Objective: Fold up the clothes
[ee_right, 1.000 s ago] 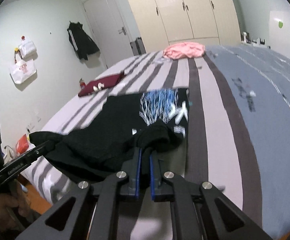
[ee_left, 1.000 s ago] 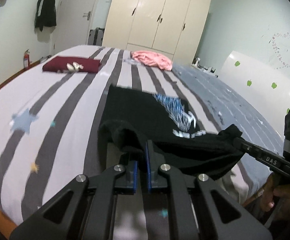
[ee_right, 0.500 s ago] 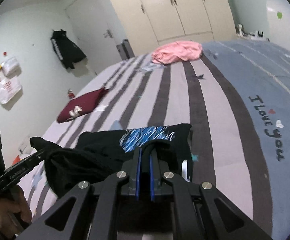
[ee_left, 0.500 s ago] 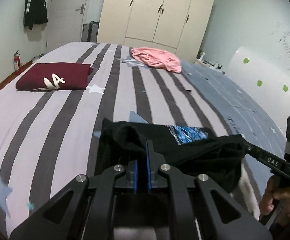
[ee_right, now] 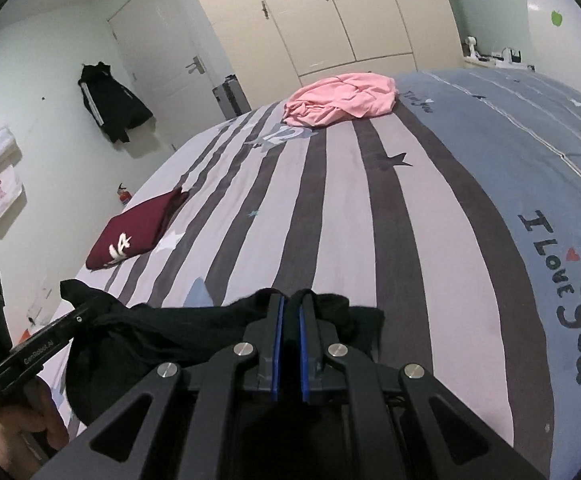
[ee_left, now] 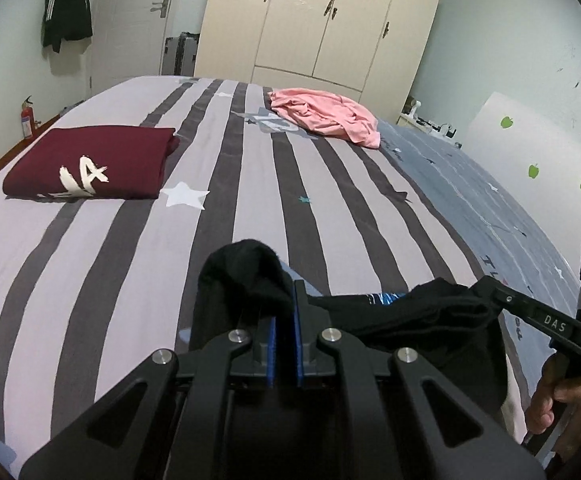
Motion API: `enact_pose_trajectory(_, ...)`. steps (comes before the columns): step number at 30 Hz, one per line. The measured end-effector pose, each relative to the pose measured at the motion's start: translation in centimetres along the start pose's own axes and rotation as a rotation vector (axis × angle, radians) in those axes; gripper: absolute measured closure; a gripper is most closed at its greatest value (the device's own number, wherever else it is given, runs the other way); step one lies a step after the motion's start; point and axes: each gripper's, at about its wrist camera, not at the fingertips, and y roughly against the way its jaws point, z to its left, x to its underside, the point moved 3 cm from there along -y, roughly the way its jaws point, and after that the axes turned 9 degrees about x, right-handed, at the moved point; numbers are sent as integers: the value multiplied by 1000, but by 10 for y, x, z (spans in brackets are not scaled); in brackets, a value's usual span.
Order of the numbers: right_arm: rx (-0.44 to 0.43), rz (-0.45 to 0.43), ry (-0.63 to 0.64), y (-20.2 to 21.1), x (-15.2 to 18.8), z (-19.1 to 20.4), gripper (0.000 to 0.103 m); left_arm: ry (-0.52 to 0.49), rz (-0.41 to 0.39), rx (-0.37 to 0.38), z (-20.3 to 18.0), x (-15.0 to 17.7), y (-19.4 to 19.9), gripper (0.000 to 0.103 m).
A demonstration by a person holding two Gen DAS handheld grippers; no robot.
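A black T-shirt (ee_left: 418,316) with a blue print hangs stretched between my two grippers at the near edge of the bed; it also shows in the right wrist view (ee_right: 158,332). My left gripper (ee_left: 284,300) is shut on one bunched corner of it. My right gripper (ee_right: 290,312) is shut on the other corner. Each gripper shows in the other's view, the right gripper (ee_left: 490,286) at the right and the left gripper (ee_right: 86,312) at the left. Most of the shirt hangs below the fingers, hidden.
A folded maroon shirt (ee_left: 90,164) lies on the striped bed (ee_left: 250,200) at the left. A crumpled pink garment (ee_left: 326,116) lies at the far end. A wardrobe (ee_left: 322,20), door and hanging black jacket (ee_left: 66,0) stand beyond the bed.
Both grippers have pulled the black shirt up and back off the bed toward the near edge. It lay spread on the stripes before; now it hangs bunched between them.
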Motion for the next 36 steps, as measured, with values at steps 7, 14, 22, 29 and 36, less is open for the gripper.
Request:
enact_pose_trajectory(7, -27, 24, 13, -21, 4, -6, 94, 114, 56, 38, 19, 5, -18, 95)
enact_pose_trajectory(14, -57, -272, 49, 59, 0, -16, 41, 60, -34, 83, 7, -2, 20, 71)
enact_pose_trajectory(22, -145, -176, 212, 53, 27, 25, 53, 130, -67, 16, 22, -19, 7, 34)
enact_pose_trajectory(29, -118, -99, 259, 12, 48, 50, 66, 33, -94, 14, 14, 5, 33, 36)
enact_pose_trajectory(36, -81, -104, 322, -6, 44, 79, 66, -134, -58, -12, -15, 38, 35, 50)
